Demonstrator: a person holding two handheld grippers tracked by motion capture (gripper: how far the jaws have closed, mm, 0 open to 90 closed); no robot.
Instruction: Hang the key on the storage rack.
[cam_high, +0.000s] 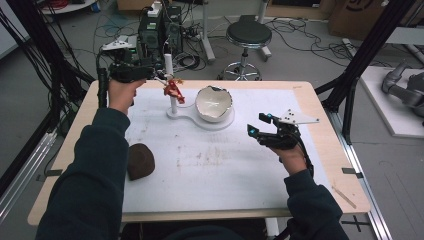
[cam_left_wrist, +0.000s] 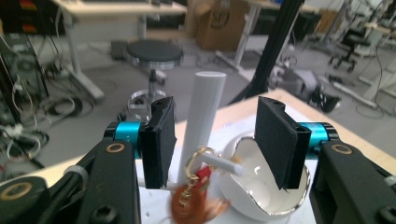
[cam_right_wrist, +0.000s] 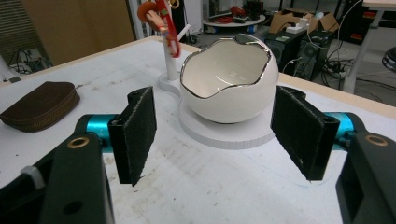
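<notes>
A white stand (cam_high: 173, 107) with an upright post (cam_left_wrist: 204, 107) sits at the back of the table. A red and orange keychain charm (cam_high: 173, 90) hangs from a side peg of that post. My left gripper (cam_high: 158, 76) is open just left of the post; in the left gripper view its jaws (cam_left_wrist: 215, 140) straddle the post, with the charm (cam_left_wrist: 194, 198) below and between them, untouched. A white eggshell-shaped bowl (cam_high: 213, 103) rests on the stand's round base. My right gripper (cam_high: 257, 124) is open and holds nothing, right of the bowl (cam_right_wrist: 228, 77), its jaws (cam_right_wrist: 219, 135) facing it.
A brown zipped pouch (cam_high: 140, 160) lies on the white mat (cam_high: 210, 170) at the front left, also seen as the pouch (cam_right_wrist: 41, 109) in the right gripper view. A black stool (cam_high: 248, 34) and computer cases (cam_high: 159, 30) stand on the floor beyond the table's far edge.
</notes>
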